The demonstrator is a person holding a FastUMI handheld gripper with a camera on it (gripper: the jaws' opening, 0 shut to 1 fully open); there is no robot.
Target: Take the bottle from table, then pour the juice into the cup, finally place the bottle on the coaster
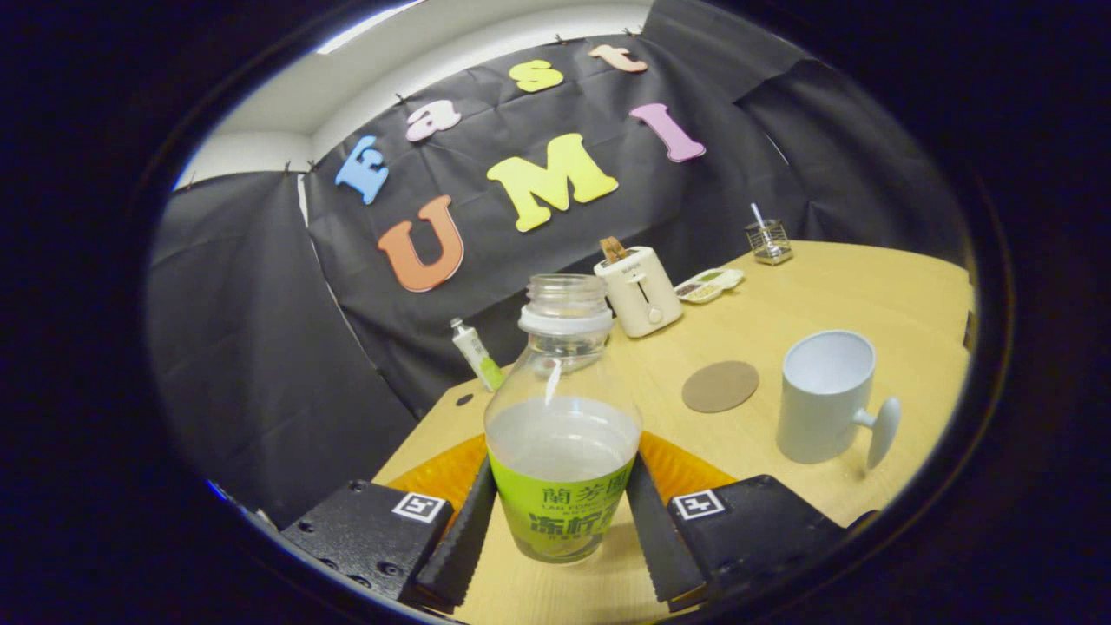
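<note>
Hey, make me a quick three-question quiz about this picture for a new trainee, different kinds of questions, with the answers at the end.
1. True or false: the bottle sits between the gripper fingers with its cap off.
2. What lies between the toaster and the cup on the table? A) a spoon B) a round coaster C) a plate
3. Fill in: the cup looks ____ inside.

Key
1. True; both fingers press the bottle's sides and its mouth is open.
2. B, the coaster.
3. Empty; no juice shows in it.
</note>
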